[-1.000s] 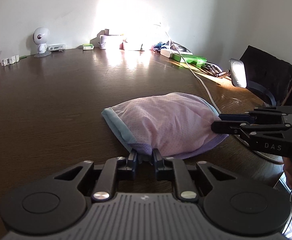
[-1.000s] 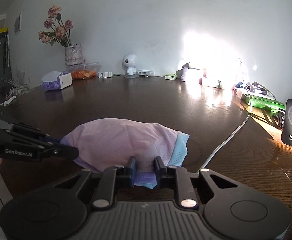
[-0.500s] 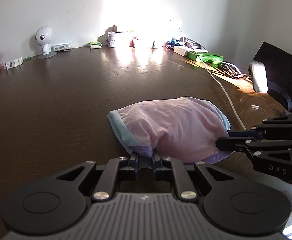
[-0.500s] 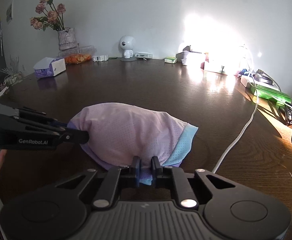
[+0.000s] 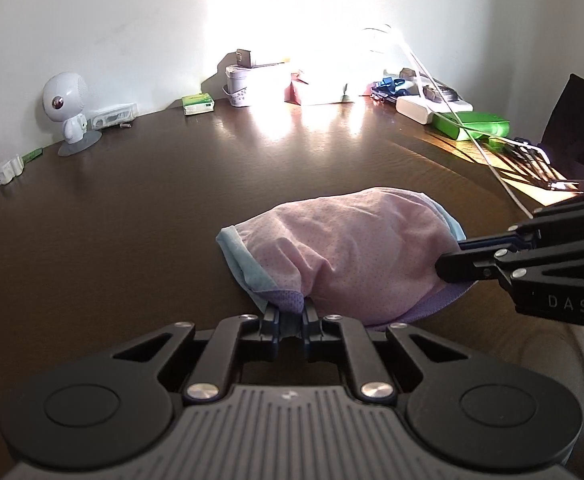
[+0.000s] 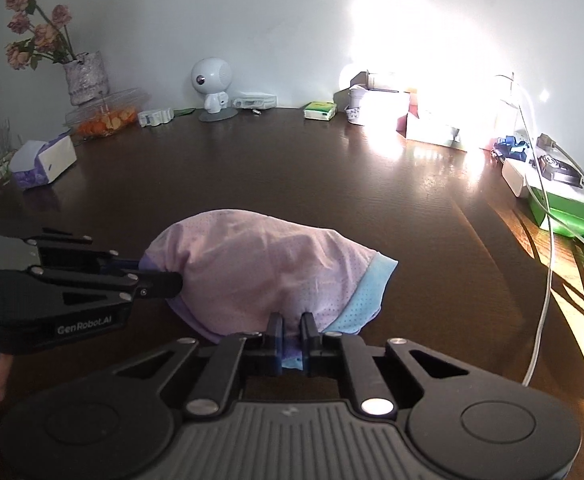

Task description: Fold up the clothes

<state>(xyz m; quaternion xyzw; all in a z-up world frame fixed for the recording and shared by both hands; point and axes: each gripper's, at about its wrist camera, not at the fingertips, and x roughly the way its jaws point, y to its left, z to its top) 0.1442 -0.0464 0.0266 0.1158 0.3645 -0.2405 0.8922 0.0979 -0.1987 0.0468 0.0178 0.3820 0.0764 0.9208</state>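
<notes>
Dark table (image 5: 131, 220), white cable (image 6: 548, 280) nearby; both jaws clamped on pink garment (image 5: 356, 248).

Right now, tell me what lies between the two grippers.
Only the pink garment spans from the left gripper to the right gripper; both are shut on its near edge. Both wrist views show this.

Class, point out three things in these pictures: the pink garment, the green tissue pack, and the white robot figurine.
pink garment (image 5: 356, 256), left wrist view, middle of its top layer.
green tissue pack (image 6: 320, 111), right wrist view, front face.
white robot figurine (image 6: 210, 78), right wrist view, round head.
</notes>
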